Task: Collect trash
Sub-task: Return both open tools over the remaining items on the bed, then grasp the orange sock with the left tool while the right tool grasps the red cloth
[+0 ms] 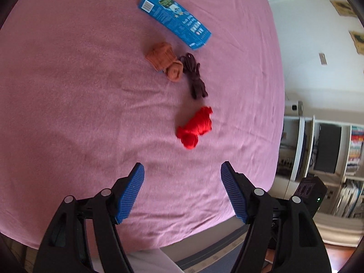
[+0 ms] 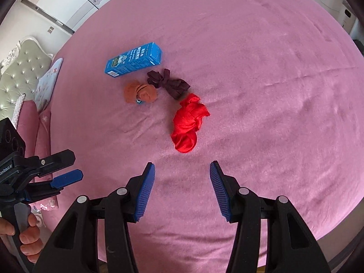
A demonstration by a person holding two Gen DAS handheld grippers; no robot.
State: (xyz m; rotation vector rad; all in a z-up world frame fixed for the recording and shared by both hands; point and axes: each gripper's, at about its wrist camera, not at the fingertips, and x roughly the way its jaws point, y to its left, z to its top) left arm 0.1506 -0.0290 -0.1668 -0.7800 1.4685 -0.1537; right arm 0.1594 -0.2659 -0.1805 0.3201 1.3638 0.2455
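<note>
A blue carton (image 1: 174, 19) (image 2: 134, 59) lies flat on the pink bedspread (image 1: 68, 91) (image 2: 273, 91). Close beside it lie an orange balled sock (image 1: 166, 61) (image 2: 140, 93), a dark maroon sock (image 1: 194, 77) (image 2: 169, 83) and a red balled sock (image 1: 195, 127) (image 2: 187, 122). My left gripper (image 1: 182, 170) is open and empty, above the bed short of the red sock. My right gripper (image 2: 182, 169) is open and empty, also just short of the red sock. The left gripper also shows in the right wrist view (image 2: 68, 168), held by a hand at the bed's left edge.
A tufted headboard (image 2: 20, 72) and pillows (image 2: 47, 84) stand at the bed's left end in the right wrist view. Shelves with books (image 1: 336, 159) and a wall with pictures (image 1: 318, 45) lie beyond the bed's edge in the left wrist view.
</note>
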